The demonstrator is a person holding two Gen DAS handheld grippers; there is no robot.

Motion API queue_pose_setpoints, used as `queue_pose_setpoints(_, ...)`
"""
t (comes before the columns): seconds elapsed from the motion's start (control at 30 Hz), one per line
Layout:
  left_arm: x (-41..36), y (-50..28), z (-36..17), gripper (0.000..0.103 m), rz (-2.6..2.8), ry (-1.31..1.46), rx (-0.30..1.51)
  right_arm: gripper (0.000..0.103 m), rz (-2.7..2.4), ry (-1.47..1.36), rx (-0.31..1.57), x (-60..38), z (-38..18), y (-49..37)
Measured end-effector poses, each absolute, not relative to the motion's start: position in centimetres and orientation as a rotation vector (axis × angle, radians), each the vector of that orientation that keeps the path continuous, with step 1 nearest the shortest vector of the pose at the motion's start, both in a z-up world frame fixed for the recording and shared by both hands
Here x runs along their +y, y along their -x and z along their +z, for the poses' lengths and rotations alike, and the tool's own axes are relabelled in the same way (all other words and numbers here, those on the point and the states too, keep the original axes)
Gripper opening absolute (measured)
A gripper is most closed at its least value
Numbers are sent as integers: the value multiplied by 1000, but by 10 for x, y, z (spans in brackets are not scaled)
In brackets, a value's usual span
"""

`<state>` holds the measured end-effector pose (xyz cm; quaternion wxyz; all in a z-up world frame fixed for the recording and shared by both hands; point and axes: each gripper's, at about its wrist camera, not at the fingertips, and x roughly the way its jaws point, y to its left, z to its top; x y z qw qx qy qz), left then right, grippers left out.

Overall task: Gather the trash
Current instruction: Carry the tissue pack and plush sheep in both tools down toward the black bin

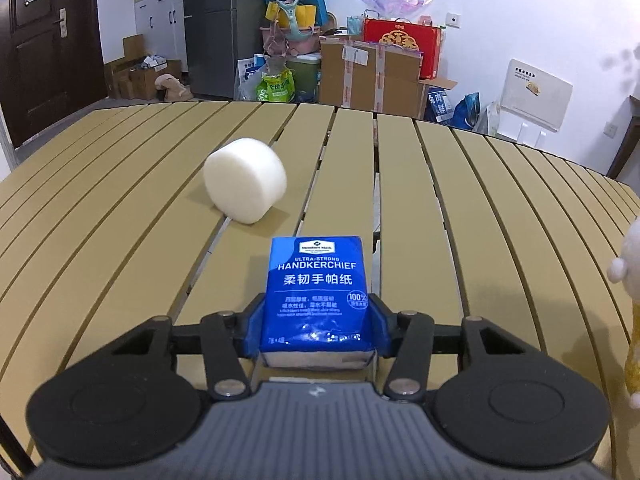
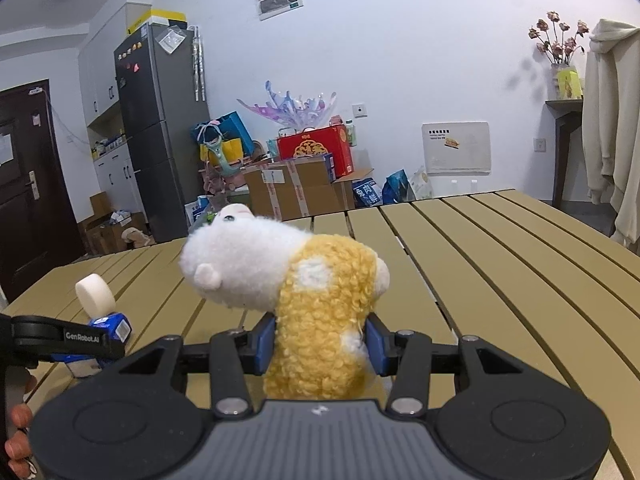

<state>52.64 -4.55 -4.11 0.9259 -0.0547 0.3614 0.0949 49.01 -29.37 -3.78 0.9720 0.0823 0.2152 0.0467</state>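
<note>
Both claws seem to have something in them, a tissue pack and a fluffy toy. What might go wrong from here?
The left claw pinches only the near end of the tissue pack, so the soft pack could sag or slip out when lifted. The white foam puck stands on its edge just beyond and might roll if bumped. The right claw squeezes the plush toy low down; its heavy head could tip it loose.

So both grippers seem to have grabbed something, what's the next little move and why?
Probably lift the left hand-held gripper straight up. Its pads appear closed on the blue tissue pack, which still lies on the slatted table. The right hand-held gripper already holds the plush toy.
</note>
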Motion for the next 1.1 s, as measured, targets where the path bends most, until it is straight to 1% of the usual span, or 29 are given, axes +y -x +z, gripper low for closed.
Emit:
queue_pose_setpoints(0.33,-31,-486,-11,52,174,97,705,45,127,-136,418,-279,-22,-460)
queue_pose_setpoints(0.63,-27,-433,18,52,149,82,662,45,152,-107,425,-265,-15,-411)
queue_pose_setpoints(1.1,-22,-332,47,52,112,59,608,45,199,-47,423,-237,3,-318)
